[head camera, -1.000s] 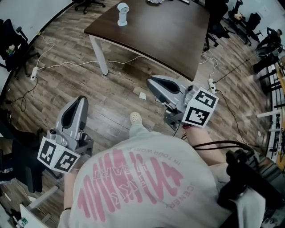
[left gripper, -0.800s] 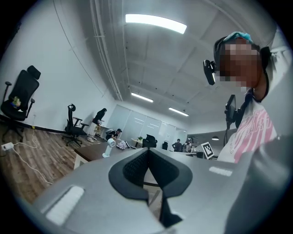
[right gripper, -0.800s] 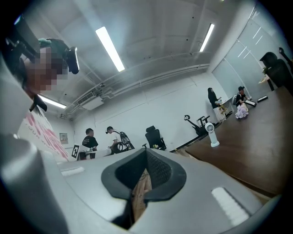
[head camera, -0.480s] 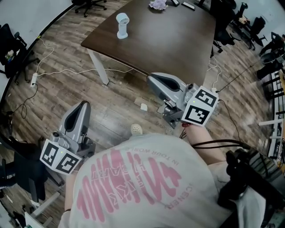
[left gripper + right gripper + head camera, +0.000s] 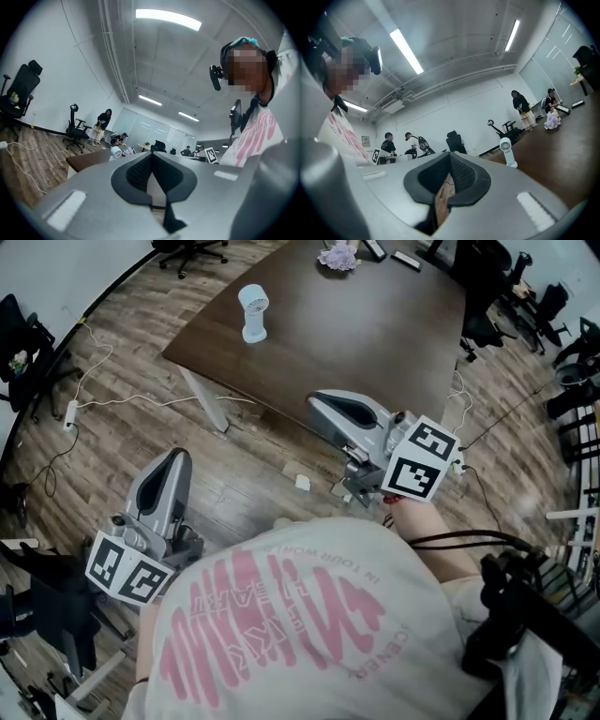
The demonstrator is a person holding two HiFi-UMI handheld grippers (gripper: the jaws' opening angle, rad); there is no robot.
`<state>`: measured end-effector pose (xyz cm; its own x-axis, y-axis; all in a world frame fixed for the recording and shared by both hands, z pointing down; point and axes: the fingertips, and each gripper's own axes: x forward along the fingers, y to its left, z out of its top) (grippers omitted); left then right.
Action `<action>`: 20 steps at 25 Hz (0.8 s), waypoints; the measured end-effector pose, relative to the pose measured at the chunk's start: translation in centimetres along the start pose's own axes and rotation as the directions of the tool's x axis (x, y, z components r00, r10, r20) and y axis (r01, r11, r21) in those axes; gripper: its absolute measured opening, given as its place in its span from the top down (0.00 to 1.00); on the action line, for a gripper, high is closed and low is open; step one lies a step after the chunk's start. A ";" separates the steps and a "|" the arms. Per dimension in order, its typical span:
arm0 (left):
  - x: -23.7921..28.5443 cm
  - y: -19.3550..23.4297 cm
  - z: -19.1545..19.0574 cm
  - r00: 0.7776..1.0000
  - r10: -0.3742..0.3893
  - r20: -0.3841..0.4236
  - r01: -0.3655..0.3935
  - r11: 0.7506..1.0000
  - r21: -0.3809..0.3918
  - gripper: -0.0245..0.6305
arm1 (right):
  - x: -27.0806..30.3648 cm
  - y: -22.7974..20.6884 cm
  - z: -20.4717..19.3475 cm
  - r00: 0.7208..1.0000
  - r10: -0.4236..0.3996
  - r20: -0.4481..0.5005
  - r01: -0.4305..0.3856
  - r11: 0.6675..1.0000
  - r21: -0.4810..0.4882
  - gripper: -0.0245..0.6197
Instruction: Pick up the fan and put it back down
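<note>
A small white fan stands upright near the left corner of the dark brown table. It also shows far off in the left gripper view as the fan, and in the right gripper view as the fan. My left gripper is over the wooden floor, well short of the table, shut and holding nothing. My right gripper reaches the table's near edge, right of the fan and far from it. It is shut with nothing in it. Both point level toward the table.
A purple bunch and dark flat items lie at the table's far end. A white table leg stands below the near corner. White cables run over the floor. Office chairs stand around, and people stand far back.
The table and fan have drawn nearer and lower in the head view as both grippers advanced toward them. Both grippers stay shut.
</note>
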<state>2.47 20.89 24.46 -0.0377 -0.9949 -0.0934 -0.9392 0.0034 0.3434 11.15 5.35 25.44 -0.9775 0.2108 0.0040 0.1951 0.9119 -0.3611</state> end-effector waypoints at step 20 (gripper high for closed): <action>6.4 2.5 -1.3 0.999 0.046 0.019 -0.047 0.998 0.031 0.93 | 2.0 -7.2 0.3 0.998 0.052 -0.034 -0.051 0.998 0.024 0.95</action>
<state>0.33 14.41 25.89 -0.0876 -0.9916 -0.0953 -0.9466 0.0530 0.3181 7.73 -0.88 27.74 -0.9628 0.2697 0.0169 0.2429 0.8911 -0.3833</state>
